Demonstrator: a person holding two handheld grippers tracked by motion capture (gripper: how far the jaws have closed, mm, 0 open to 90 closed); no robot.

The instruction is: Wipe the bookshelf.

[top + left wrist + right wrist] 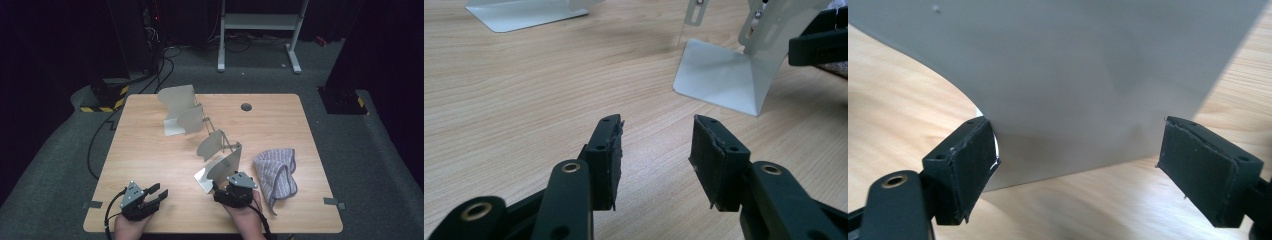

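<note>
My left gripper (159,192) rests near the table's front left edge, open, with nothing between its jaws (656,150) but bare wood. My right gripper (221,189) stands right behind the nearest white metal stand (222,167). In the right gripper view its jaws (1078,160) are spread wide and open, with the stand's upright panel (1073,75) just beyond them. The left pad (973,160) is close to the panel's lower corner, and I cannot tell whether it touches. The left gripper view shows the same stand (729,75) ahead to the right, with a black jaw of the right gripper at its edge.
A second white stand (177,112) sits at the table's far left and a smaller curved panel (212,145) between the two. A crumpled striped cloth (275,172) lies to the right of my right gripper. A round cable hole (246,107) is in the table's far edge.
</note>
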